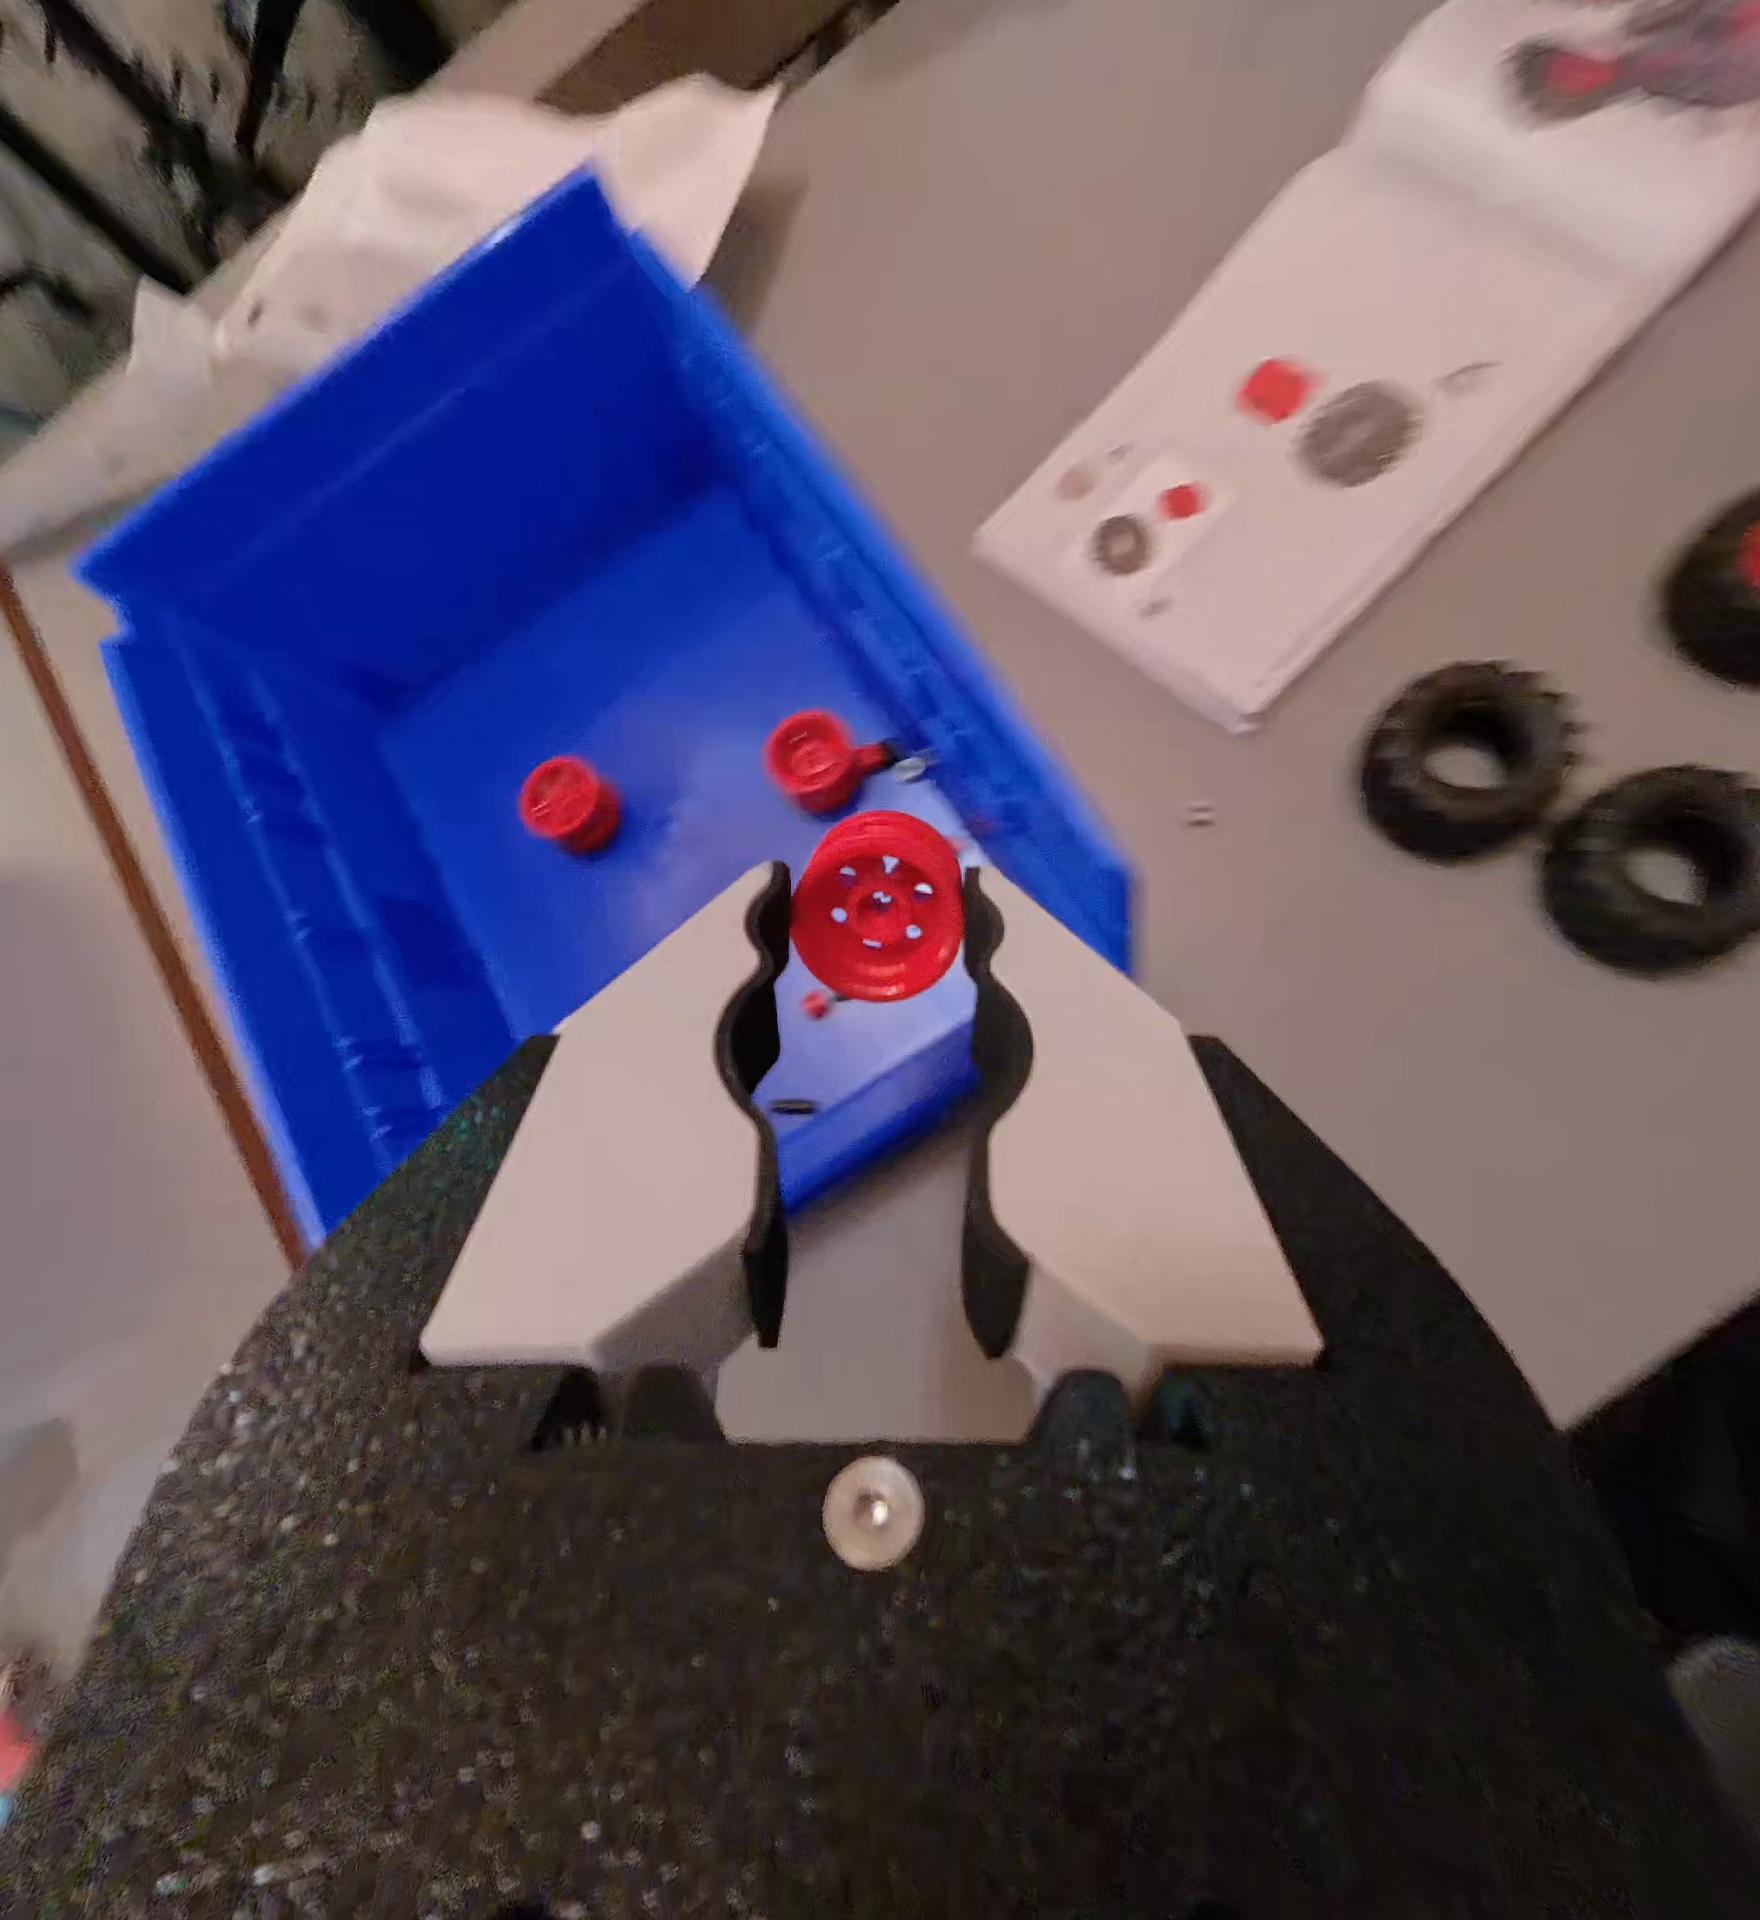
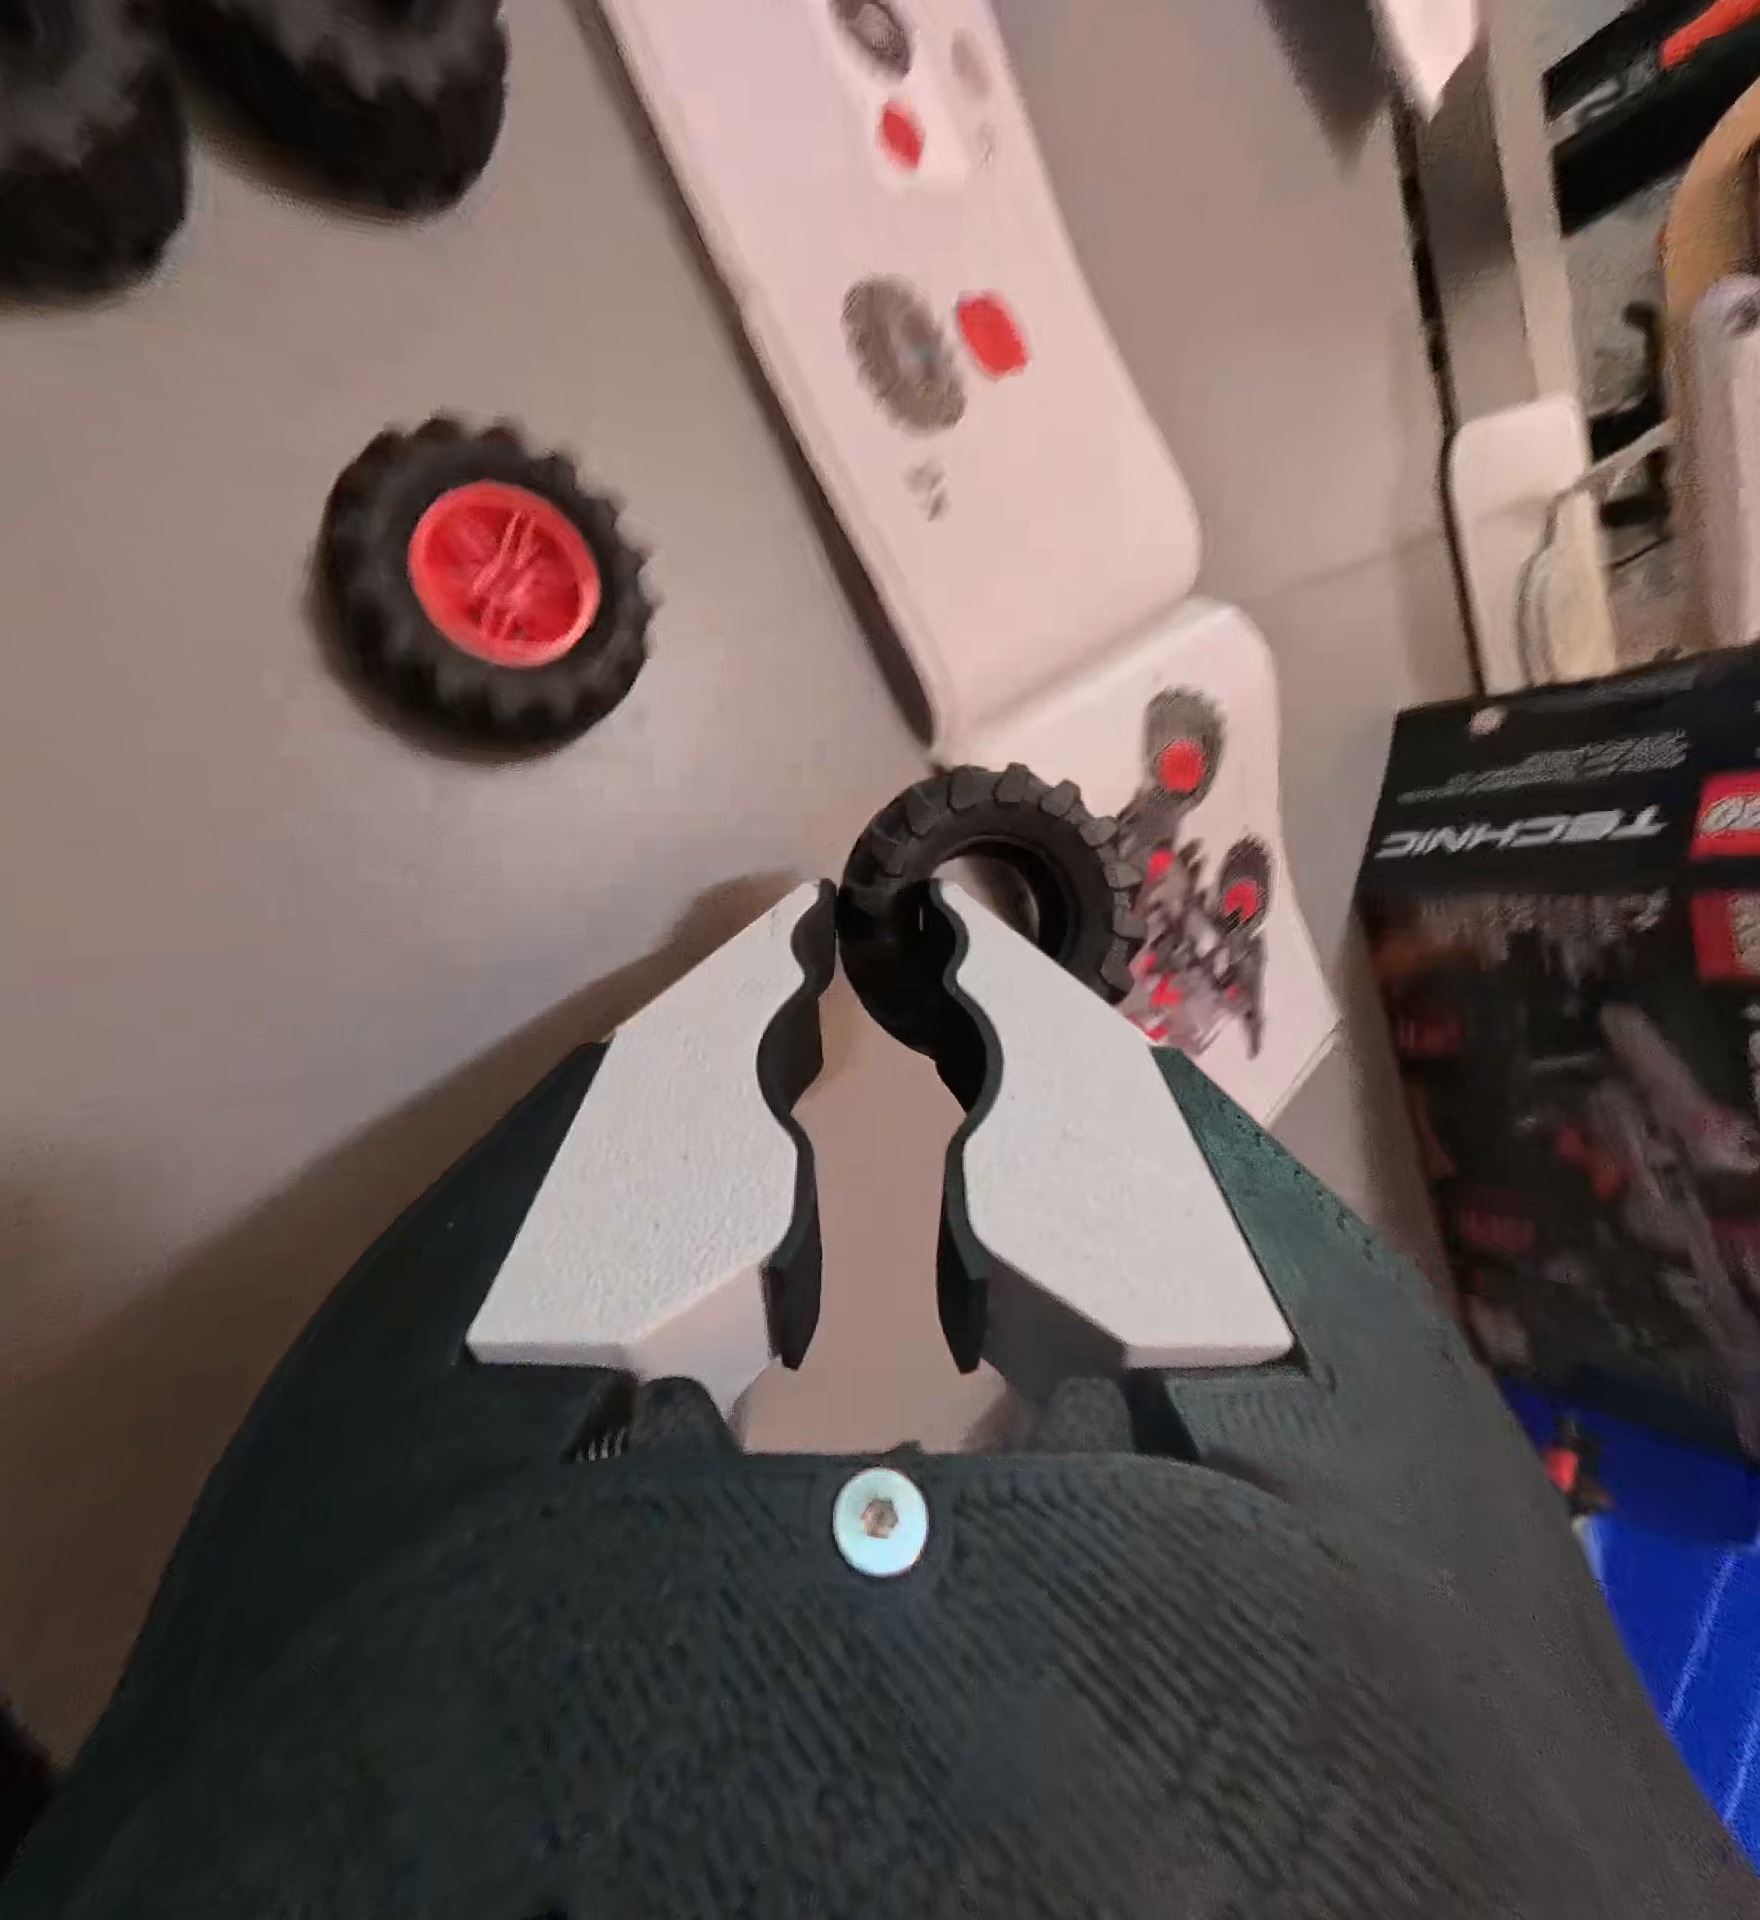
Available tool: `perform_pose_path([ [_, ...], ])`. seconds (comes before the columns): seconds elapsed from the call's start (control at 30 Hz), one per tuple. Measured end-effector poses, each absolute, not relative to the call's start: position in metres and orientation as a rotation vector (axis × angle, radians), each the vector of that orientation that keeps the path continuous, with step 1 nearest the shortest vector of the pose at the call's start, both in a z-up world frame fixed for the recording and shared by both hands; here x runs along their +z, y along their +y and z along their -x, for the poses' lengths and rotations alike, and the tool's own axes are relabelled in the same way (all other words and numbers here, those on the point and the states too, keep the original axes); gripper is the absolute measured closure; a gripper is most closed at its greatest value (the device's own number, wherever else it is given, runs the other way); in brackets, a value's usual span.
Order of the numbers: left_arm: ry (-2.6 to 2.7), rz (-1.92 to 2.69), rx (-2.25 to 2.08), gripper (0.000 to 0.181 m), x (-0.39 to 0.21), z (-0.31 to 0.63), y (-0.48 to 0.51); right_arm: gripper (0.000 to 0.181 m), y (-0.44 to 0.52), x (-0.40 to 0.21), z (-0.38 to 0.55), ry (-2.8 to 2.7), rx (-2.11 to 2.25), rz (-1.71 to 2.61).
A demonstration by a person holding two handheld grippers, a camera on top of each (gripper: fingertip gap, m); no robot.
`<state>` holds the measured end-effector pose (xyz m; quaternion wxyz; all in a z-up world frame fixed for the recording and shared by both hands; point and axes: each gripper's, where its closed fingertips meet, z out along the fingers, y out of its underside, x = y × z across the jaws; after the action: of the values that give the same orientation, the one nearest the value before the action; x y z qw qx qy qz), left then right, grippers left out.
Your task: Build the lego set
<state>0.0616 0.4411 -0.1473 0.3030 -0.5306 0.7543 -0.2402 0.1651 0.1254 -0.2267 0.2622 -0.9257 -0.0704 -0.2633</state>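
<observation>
Left gripper [image 1: 874, 914] grasps rim [image 1: 876, 914] at frame centre; right gripper [image 2: 881, 914] pinches tyre [image 2: 995, 883] wall, bore facing camera.

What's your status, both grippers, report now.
Left gripper shut on red wheel hub, above blue bin. Right gripper shut on black tyre. One wheel already assembled. Nothing in the way.

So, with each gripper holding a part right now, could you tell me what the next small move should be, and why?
Probably bring the two held parts together. The left gripper holds a red wheel hub above the blue bin; the right gripper pinches an empty black tyre. A finished wheel on the table suggests hub goes into tyre.
</observation>
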Motion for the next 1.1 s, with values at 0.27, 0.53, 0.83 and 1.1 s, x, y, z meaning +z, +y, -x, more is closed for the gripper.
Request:
perform_pose_path([
  [0.27, 2.305, 1.168, -0.883, 0.150, -0.191, -0.026, 0.304, 0.164, 0.112, -0.270, -0.130, -0.166, -0.579, 2.549],
  [0.53, 2.511, 1.022, -0.864, 0.151, -0.227, -0.026, 0.247, 0.135, 0.110, -0.261, -0.120, -0.144, -0.329, 2.515],
  [0.83, 2.695, 0.962, -0.645, 0.150, -0.253, -0.039, 0.237, 0.134, 0.187, -0.212, -0.068, -0.328, -0.050, 2.160],
  [1.1, 2.670, 1.037, -0.635, 0.143, -0.249, -0.034, 0.246, 0.148, 0.224, -0.224, -0.040, -0.440, 0.069, 2.082],
])
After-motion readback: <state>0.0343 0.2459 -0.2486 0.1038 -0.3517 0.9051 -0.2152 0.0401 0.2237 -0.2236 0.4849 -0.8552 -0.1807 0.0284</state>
